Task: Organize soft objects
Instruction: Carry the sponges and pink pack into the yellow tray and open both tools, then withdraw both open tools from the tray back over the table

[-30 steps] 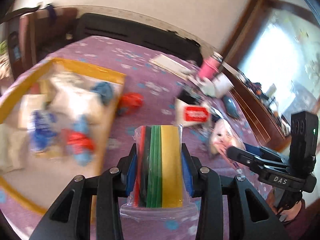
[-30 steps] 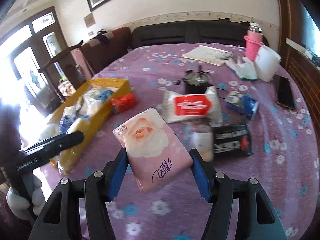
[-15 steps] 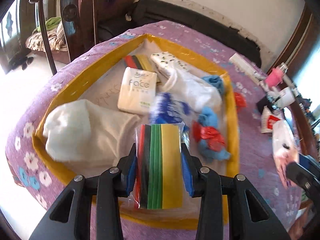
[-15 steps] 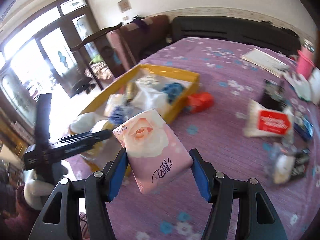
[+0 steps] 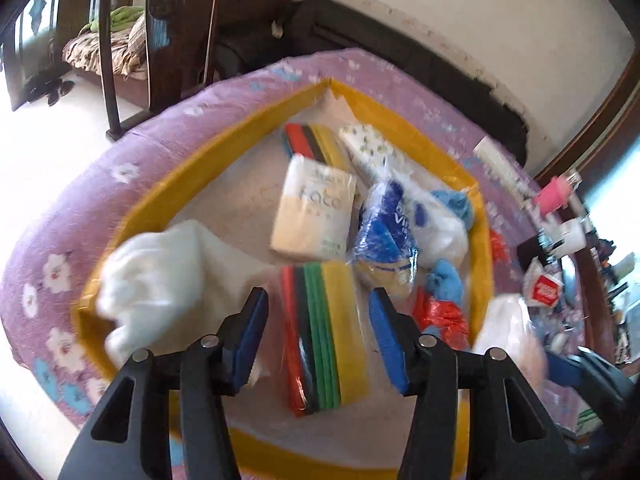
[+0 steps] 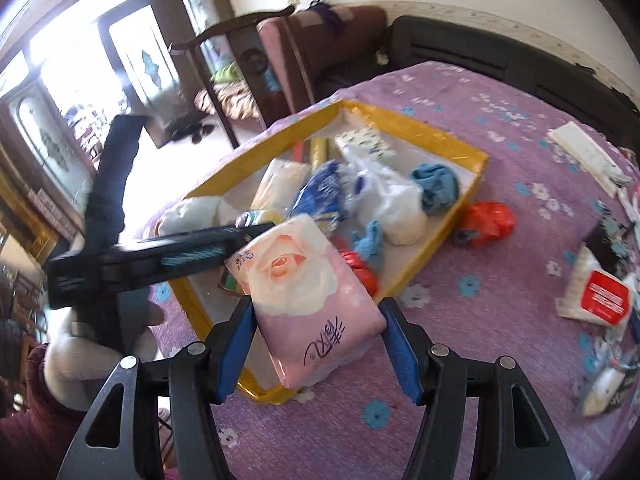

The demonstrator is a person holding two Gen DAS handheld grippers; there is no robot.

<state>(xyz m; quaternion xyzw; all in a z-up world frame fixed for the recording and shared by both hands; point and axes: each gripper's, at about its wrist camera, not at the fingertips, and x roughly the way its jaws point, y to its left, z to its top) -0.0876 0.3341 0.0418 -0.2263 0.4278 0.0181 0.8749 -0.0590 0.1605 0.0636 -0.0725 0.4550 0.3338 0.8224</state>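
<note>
Fingers of the left gripper (image 5: pixel 318 332) stand spread wide above the yellow tray (image 5: pixel 224 148), their blue pads clear of everything. Directly between them, toward twelve o'clock from the jaw gap, lies the striped cloth pack (image 5: pixel 324 332) in its clear bag, red, black, green and yellow bands running lengthwise; it touches neither pad and rests on the tray floor. At ten o'clock from it sits a white bundle (image 5: pixel 160 276), blurred. At twelve o'clock lies a cream tissue pack (image 5: pixel 314 214), and beyond that a second striped pack (image 5: pixel 310 146) near the tray's far corner. At one o'clock there is a blue-and-white bag (image 5: pixel 386 236), with a red crumpled bag (image 5: pixel 440 316) at three o'clock beside the right-hand pad.

The right gripper (image 6: pixel 318 330) is clenched on a pink tissue pack (image 6: pixel 308 296) printed with a rose, both blue pads pressing its sides. The pack hangs tilted over the near edge of the tray (image 6: pixel 440 236). At nine o'clock in that view the left gripper (image 6: pixel 224 244) reaches over the tray. An orange-red bag (image 6: pixel 488 220) lies on the purple flowered tablecloth (image 6: pixel 500 340) just outside the tray, at two o'clock. A white packet with a red label (image 6: pixel 600 296) lies at three o'clock, well apart.
</note>
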